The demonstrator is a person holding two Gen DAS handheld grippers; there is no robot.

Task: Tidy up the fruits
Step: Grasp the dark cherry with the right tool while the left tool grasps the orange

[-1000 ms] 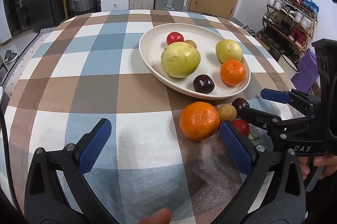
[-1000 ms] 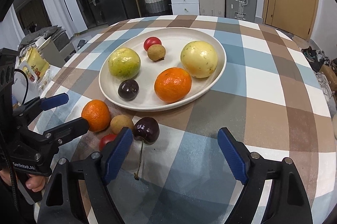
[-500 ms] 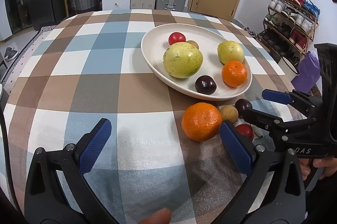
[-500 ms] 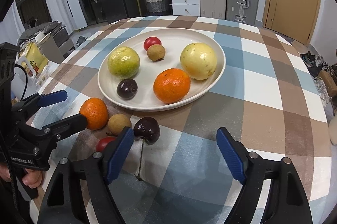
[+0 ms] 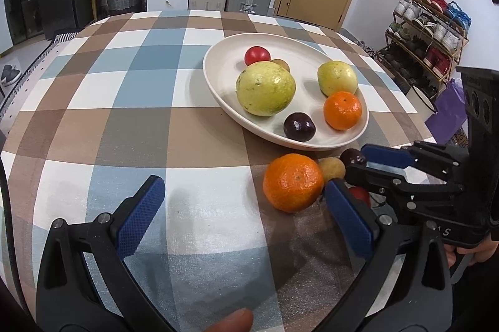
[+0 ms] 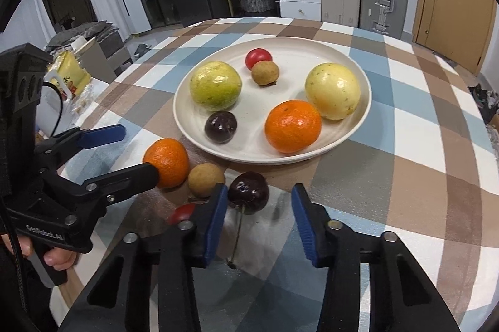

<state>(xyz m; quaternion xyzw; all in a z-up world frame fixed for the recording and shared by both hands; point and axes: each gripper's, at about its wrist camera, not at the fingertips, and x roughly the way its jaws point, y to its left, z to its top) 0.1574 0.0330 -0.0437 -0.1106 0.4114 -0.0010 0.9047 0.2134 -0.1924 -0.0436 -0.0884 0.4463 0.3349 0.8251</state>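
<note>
Right wrist view: the right gripper (image 6: 257, 222) has just been narrowing its jaws, yet no fruit is pressed; the cherry (image 6: 248, 191) lies on the tabletop (image 6: 405, 191) just beyond, off-centre. Closed so, it could be nudged away. The left gripper (image 5: 243, 219) stands wide open, empty. Farther off, the plate (image 6: 343, 144) is part-filled.

Left gripper (image 5: 240, 215) hangs over the checked counter (image 5: 124, 126), fingers (image 5: 142, 216) spread wide with only cloth between them. Just beyond the right-hand finger sits a loose orange (image 5: 293, 182), a small tan fruit (image 5: 332, 169) touching it. Right gripper (image 5: 363, 166) reaches in from the right, its jaws just closing, at a dark cherry (image 5: 349, 156). Farther ahead, the plate (image 5: 224, 66) carries fruit.
</note>
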